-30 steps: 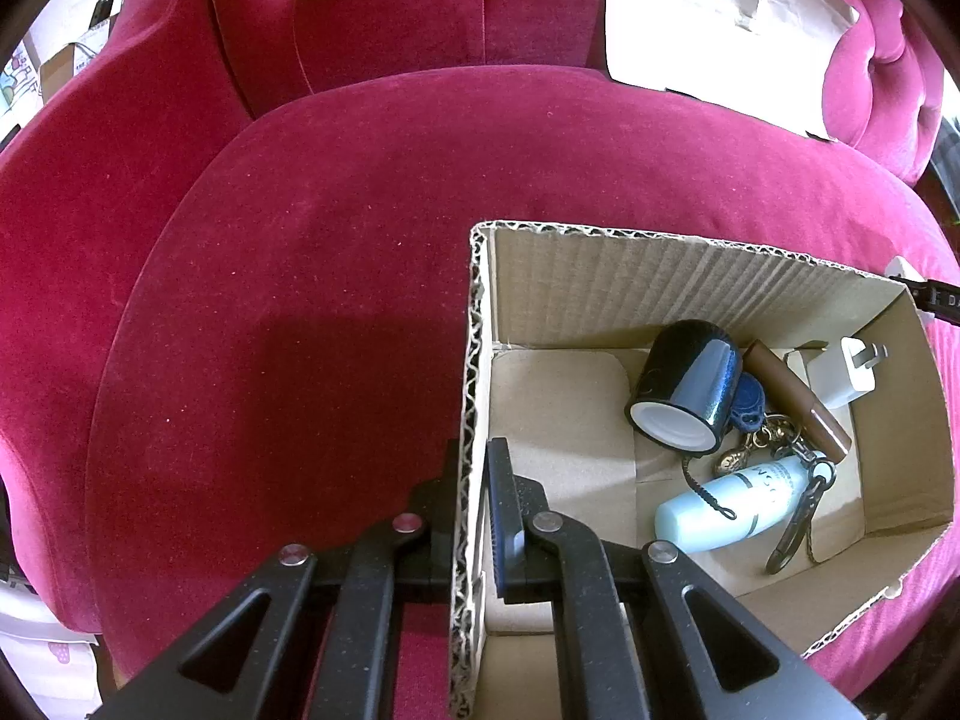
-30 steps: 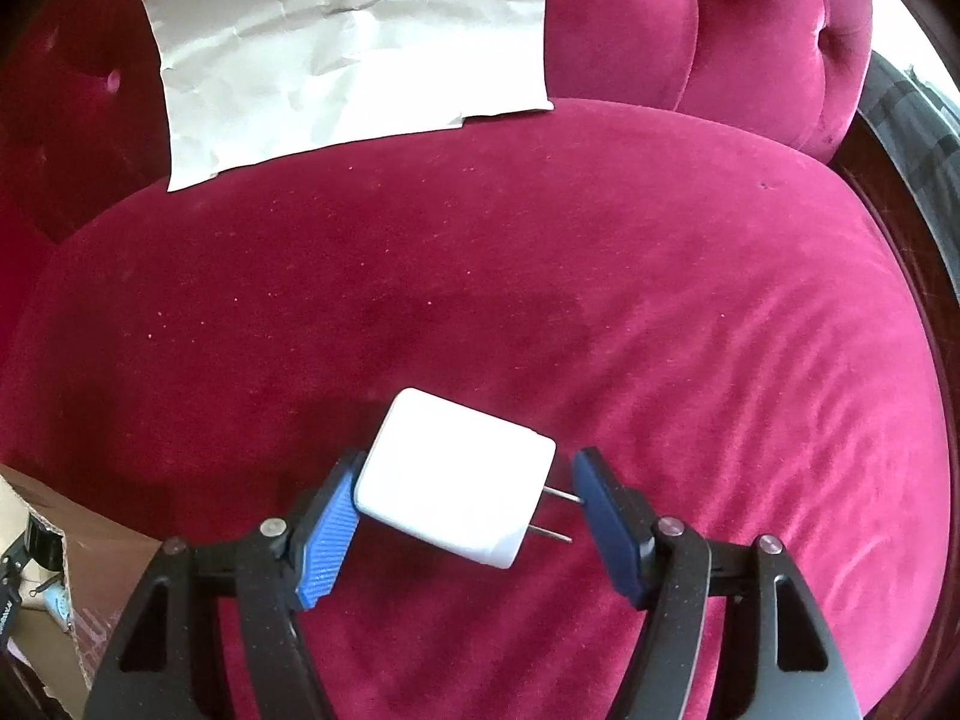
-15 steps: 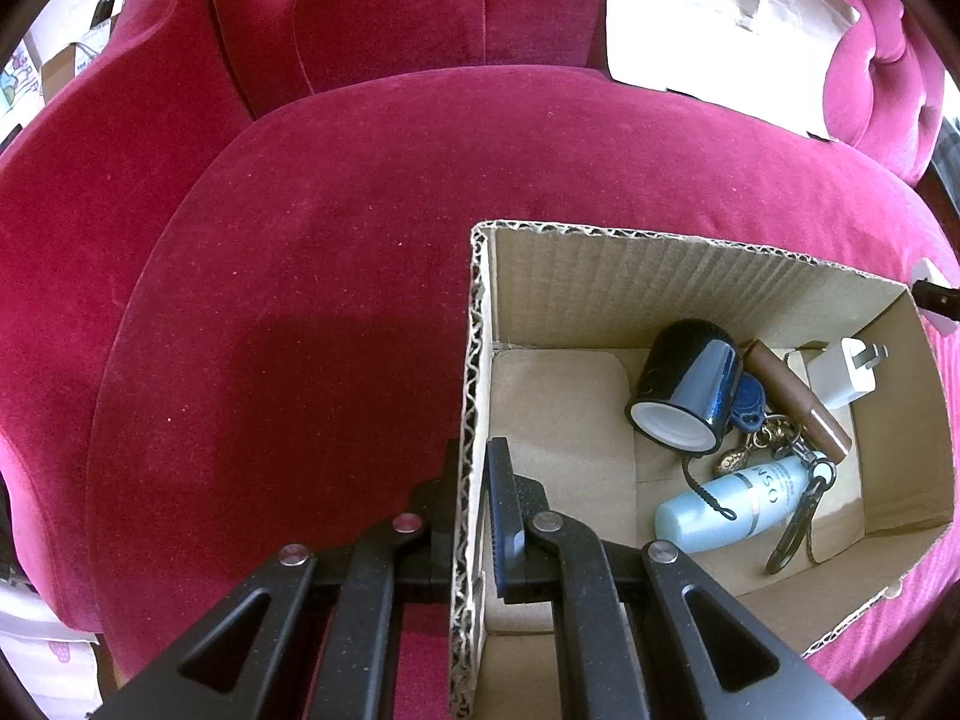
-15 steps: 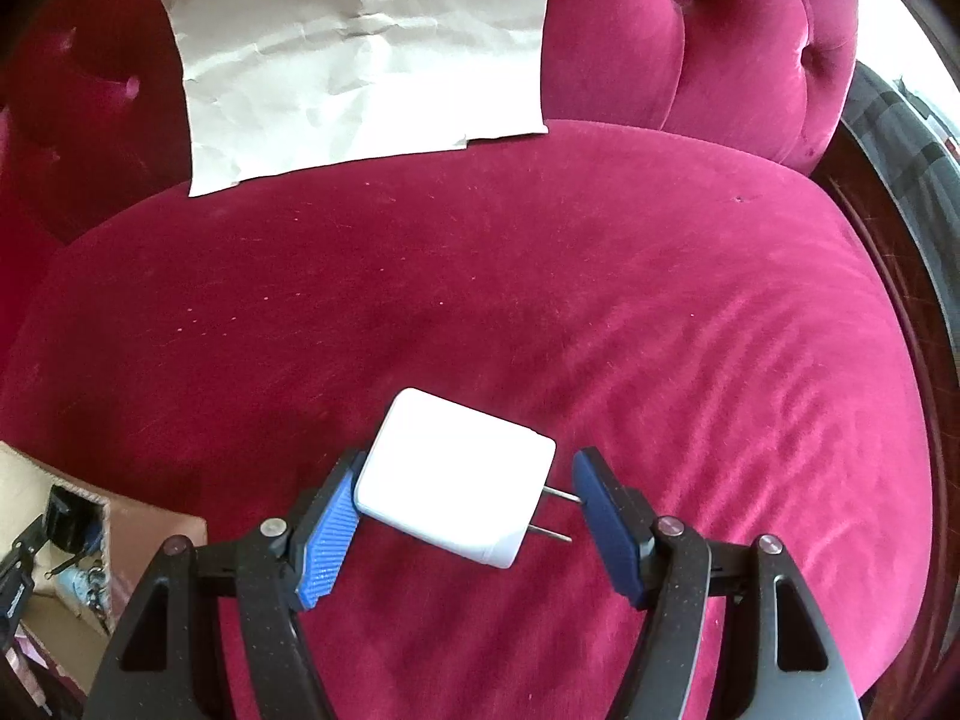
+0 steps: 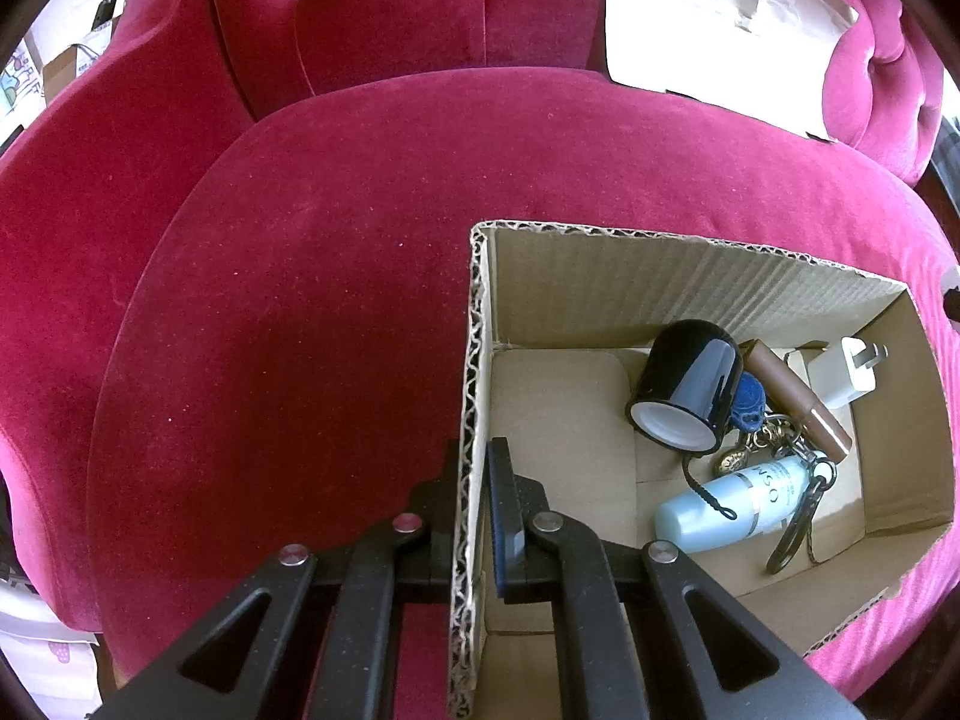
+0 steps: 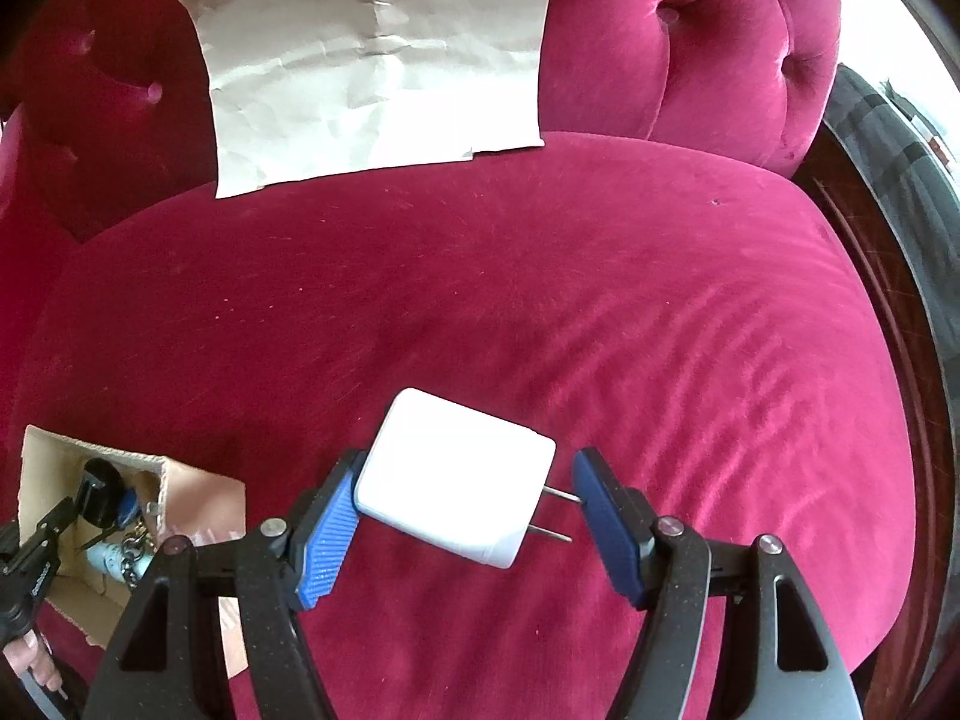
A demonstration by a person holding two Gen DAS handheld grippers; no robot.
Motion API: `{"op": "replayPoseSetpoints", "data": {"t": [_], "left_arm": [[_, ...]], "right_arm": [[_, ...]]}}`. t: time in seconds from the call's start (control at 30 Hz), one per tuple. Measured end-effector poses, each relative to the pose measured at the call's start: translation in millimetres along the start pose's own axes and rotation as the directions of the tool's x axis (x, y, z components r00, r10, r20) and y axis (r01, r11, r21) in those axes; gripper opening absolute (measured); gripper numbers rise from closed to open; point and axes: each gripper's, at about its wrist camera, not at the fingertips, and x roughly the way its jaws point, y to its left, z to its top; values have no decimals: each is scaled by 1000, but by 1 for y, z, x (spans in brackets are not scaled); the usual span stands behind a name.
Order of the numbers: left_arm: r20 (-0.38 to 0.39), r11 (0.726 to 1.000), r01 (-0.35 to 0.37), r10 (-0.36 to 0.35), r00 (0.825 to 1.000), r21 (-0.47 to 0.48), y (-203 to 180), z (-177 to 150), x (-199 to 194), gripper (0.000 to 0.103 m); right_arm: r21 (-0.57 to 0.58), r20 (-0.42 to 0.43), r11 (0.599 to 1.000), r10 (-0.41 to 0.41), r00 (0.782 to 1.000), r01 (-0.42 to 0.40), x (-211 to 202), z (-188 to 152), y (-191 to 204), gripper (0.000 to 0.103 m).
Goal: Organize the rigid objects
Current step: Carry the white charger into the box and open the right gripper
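Note:
My right gripper [image 6: 468, 483] is shut on a white wall charger [image 6: 450, 474]. One blue pad presses its body and the other meets its two prongs, above the red velvet seat. At the lower left of the right wrist view lies an open cardboard box [image 6: 48, 450]. My left gripper [image 5: 474, 456] is shut on the box's near wall [image 5: 471, 360], one finger inside and one outside. Inside lie a black cup [image 5: 690, 384] on its side, a small white plug [image 5: 840, 375], a brown tube [image 5: 798, 399], a light-blue bottle [image 5: 732, 495] and a key bunch [image 5: 759, 435].
A crumpled sheet of paper [image 6: 372, 60] leans on the tufted sofa back [image 6: 690, 42]. The seat cushion [image 6: 600, 300] spreads wide to the right of the box. A dark wooden frame [image 6: 888, 312] borders the seat at the right. A hand [image 6: 24, 654] shows at the lower left.
My right gripper has risen and drifted with the charger held the same way; the box has come further into its view at lower left. The left gripper and box have not moved.

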Motion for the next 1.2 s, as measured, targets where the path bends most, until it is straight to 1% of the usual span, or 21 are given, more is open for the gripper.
{"op": "replayPoseSetpoints", "data": {"t": [0.37,0.7,0.97,1.2], "left_arm": [[-1,1000,2,-2,1000,2,0,1,1,7],[-1,1000,-2,2,1000,3,-1,2,3,7],[1,1000,-4,4,1000,4,-2,2,3,7],[1,1000,-4,4,1000,5,-1,2,4,7]], "right_arm": [[-19,3,1000,2,1000,-2,-28,-14,15,74],[-48,7,999,10,1000,-9,-53,-19,34,74],[-106,4,994,31,1000,-30,-70,-19,59,74],[-153,11,987,54,999,-51,-75,-19,84,73]]}}
